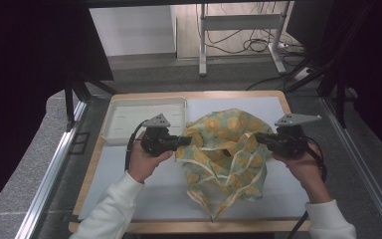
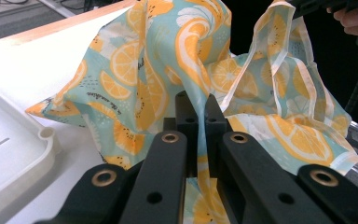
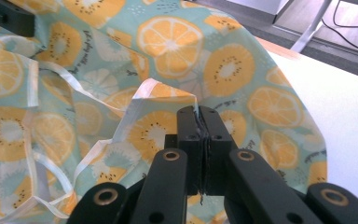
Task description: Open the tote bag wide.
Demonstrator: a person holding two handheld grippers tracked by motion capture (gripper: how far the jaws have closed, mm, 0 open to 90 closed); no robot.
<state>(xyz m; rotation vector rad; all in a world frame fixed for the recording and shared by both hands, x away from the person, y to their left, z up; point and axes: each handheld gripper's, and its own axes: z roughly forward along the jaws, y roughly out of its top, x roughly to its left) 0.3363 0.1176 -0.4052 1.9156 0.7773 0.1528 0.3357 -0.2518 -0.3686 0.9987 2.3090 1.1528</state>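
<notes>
Citrus-print cloth (image 1: 226,154) bunched on the table (image 1: 144,194) right of a white tray (image 1: 129,117), left tongs (image 1: 186,141) clenched on its left edge, right tongs (image 1: 258,137) clenched on its right edge, pinched fabric mostly hidden between jaws, folds masking the cloth's underside

on the desk (image 1: 144,199) a crumpled cloth (image 1: 226,159) printed with orange slices on pale blue-green lies bunched between two hands. the left hand-held gripper (image 1: 183,141) reaches in from the left and pinches the cloth's left edge; the right hand-held gripper (image 1: 258,138) pinches its right edge. both hands wear white sleeves. a shallow white tray (image 1: 114,124) sits at the desk's far left corner, just behind the left hand-held gripper.
</notes>
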